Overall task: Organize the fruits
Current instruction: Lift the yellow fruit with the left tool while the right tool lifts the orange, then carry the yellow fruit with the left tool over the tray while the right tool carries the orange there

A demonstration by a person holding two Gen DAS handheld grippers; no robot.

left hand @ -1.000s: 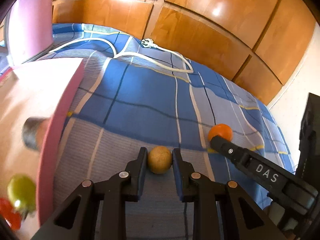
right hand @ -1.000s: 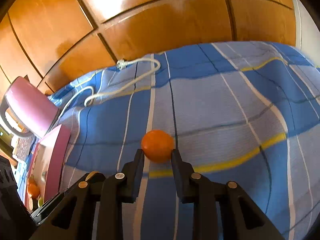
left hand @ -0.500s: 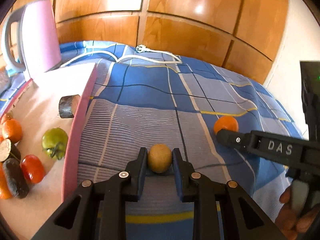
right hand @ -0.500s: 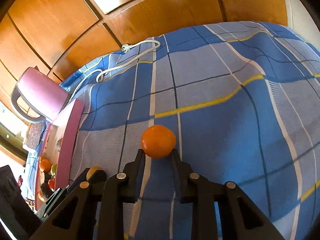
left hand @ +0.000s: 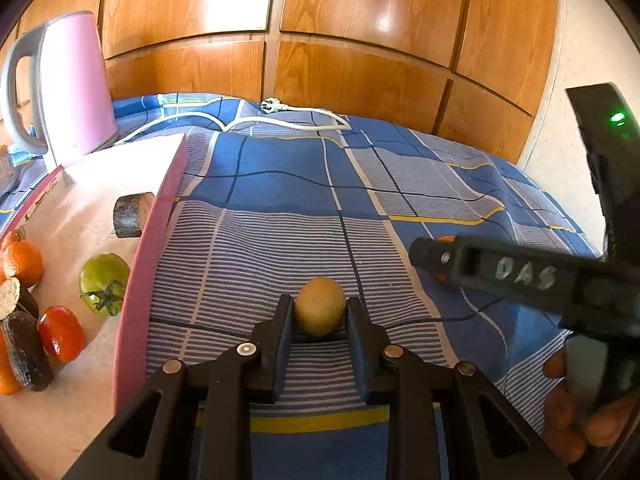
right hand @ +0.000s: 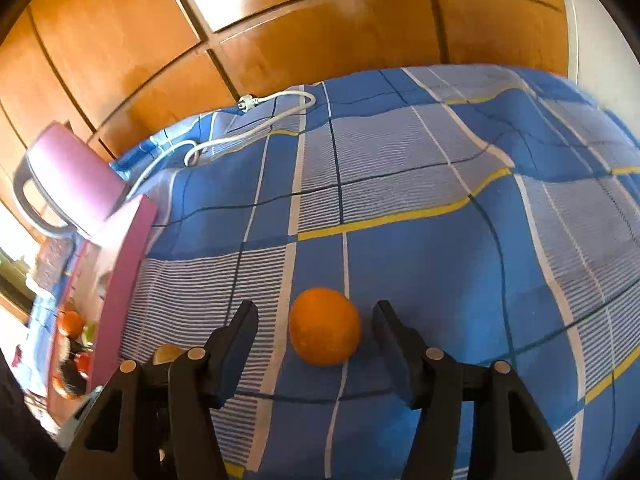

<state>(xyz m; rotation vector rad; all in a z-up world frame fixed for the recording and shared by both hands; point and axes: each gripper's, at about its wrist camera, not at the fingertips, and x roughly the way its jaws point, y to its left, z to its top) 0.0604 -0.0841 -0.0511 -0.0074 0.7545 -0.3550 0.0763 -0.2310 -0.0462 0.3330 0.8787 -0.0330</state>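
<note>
1. On the blue plaid bedspread [right hand: 420, 264], just right of the pink-rimmed tray [left hand: 140, 280]: both grippers are down among loose fruit.
2. Left gripper [left hand: 320, 312] is clamped on a tan kiwi-like fruit [left hand: 320, 306]; pads press on both its sides, and the fruit sits low against the cloth.
3. Right gripper [right hand: 316, 324]: jaws are opening, with clear gaps either side of the orange [right hand: 325, 326], which rests on the bedspread between the fingers, ungripped.
4. Tray already holds a green tomato [left hand: 103, 289], a red tomato [left hand: 61, 333], a dark avocado-like piece [left hand: 27, 356], another orange [left hand: 22, 262] and a small log slice [left hand: 130, 220]. Pink kettle [left hand: 76, 84] stands at its far end, with a white cord [left hand: 280, 114] trailing across the cloth beyond.
5. Step in hand, as I judge it: fruits are being laid out on the cloth, the orange just released.
6. Next move likely calls for the right gripper to back straight off without nudging the orange, which could roll on the soft cloth; the left to let go or carry on.
7. Against a second ago: the right jaws then pinched the orange tight and now stand apart. Left grip is unchanged. More of the tray's contents are now in the left view.
</note>
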